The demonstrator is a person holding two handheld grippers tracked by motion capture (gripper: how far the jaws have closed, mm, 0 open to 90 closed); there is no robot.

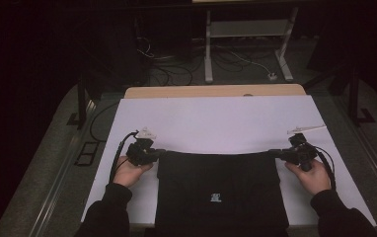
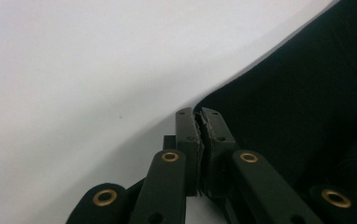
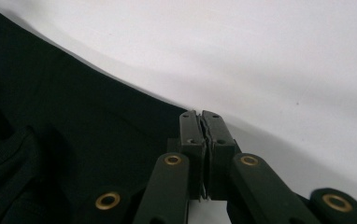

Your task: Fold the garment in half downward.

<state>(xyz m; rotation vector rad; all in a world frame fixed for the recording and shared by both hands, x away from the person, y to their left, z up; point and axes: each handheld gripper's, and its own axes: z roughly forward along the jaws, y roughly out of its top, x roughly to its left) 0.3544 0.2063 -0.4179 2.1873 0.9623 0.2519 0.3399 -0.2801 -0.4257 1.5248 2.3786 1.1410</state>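
A black garment [image 1: 221, 182] with a small white logo [image 1: 216, 197] lies flat on the white table cover [image 1: 216, 118], near the front edge. My left gripper [image 1: 162, 152] is shut on the garment's far left corner. My right gripper [image 1: 271, 153] is shut on its far right corner. The far hem runs taut between them in a slight curve. In the left gripper view the jaws [image 2: 197, 114] pinch the edge of the black cloth [image 2: 298, 93]. The right gripper view has the jaws [image 3: 201, 114] closed at the corner of the cloth [image 3: 74, 107].
Bare white cover stretches beyond the garment to the table's wooden far edge [image 1: 216, 91]. On the dark floor behind stand a white frame [image 1: 245, 29] and loose cables [image 1: 171, 69]. A black post [image 1: 81, 103] stands off the table's left side.
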